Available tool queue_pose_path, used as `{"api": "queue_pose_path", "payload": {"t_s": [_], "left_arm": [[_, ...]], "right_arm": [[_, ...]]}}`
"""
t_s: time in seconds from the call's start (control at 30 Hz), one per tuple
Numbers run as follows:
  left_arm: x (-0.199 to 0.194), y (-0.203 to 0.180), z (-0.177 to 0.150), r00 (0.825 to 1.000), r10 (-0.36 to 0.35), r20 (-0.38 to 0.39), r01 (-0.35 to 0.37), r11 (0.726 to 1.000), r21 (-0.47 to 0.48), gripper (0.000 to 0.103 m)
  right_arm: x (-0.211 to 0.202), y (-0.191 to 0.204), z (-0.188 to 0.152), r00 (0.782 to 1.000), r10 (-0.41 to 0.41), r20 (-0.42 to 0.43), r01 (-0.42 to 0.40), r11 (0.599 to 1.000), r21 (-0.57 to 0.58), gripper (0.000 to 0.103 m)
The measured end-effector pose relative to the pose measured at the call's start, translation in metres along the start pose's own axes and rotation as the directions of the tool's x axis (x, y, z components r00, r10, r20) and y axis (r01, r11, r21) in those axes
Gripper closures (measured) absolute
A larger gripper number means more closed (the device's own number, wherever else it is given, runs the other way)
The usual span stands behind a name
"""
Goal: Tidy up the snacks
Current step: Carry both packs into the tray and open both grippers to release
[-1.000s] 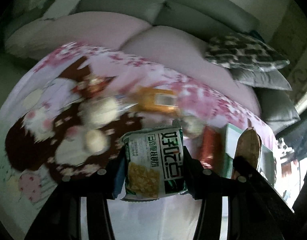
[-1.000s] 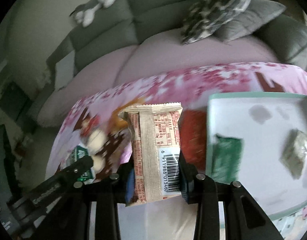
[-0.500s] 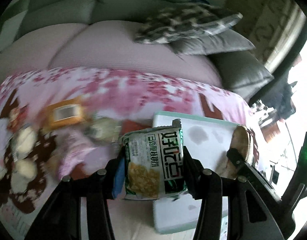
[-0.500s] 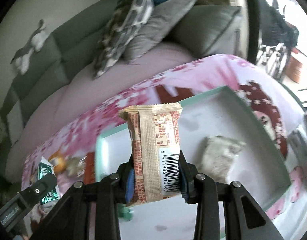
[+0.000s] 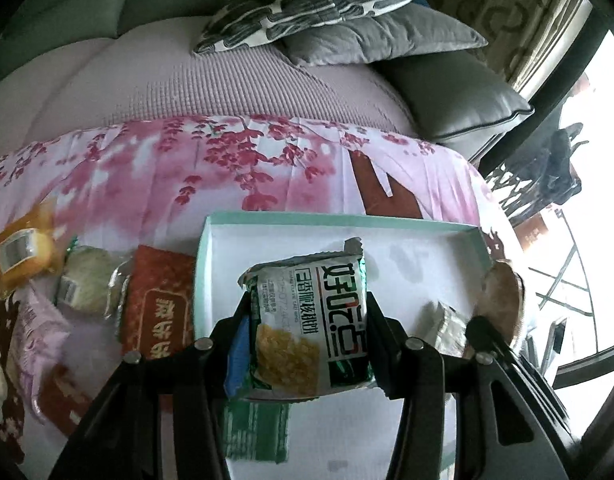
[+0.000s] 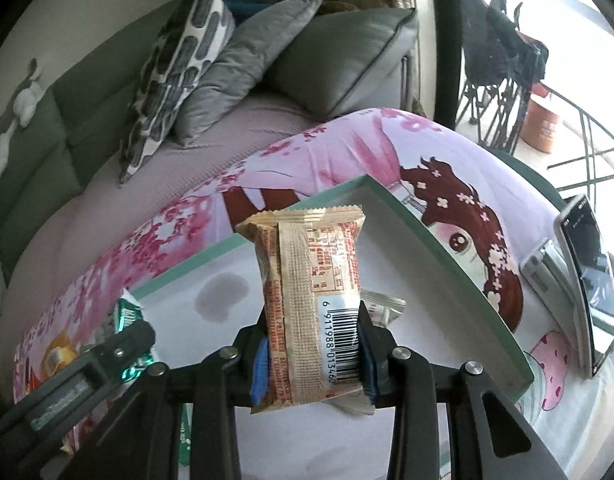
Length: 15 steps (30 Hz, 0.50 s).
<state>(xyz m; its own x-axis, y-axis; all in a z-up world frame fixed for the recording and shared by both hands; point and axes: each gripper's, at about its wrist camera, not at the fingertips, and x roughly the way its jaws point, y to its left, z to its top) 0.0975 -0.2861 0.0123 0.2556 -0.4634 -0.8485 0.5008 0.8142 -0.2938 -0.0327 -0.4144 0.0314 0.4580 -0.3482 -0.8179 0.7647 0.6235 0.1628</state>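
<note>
Right wrist: beige packet (image 6: 311, 300) between tongs (image 6: 312, 350).

Black fingers (image 5: 391, 344) with silver screws (image 6: 399, 353) and blue pads (image 6: 261, 364).

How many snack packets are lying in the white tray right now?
2 visible in the white tray: a green packet near the front, a pale packet toward the right. Held packets may hide others.

I see a patterned pillow (image 6: 179, 64) leaning on a grey cushion (image 6: 243, 64) on the sofa (image 6: 59, 128); right of the sofa, a phone (image 6: 591, 280) stands propped.
</note>
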Motion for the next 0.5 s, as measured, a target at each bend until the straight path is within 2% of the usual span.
{"api": "queue_pose_path", "payload": {"t_s": [0.5], "left_arm": [[0.031, -0.010, 0.002, 1.000, 0.007, -0.027, -0.006, 1.000, 0.017, 0.051]], "right_arm": [[0.008, -0.002, 0.000, 1.000, 0.021, -0.022, -0.021, 1.000, 0.008, 0.065]]}}
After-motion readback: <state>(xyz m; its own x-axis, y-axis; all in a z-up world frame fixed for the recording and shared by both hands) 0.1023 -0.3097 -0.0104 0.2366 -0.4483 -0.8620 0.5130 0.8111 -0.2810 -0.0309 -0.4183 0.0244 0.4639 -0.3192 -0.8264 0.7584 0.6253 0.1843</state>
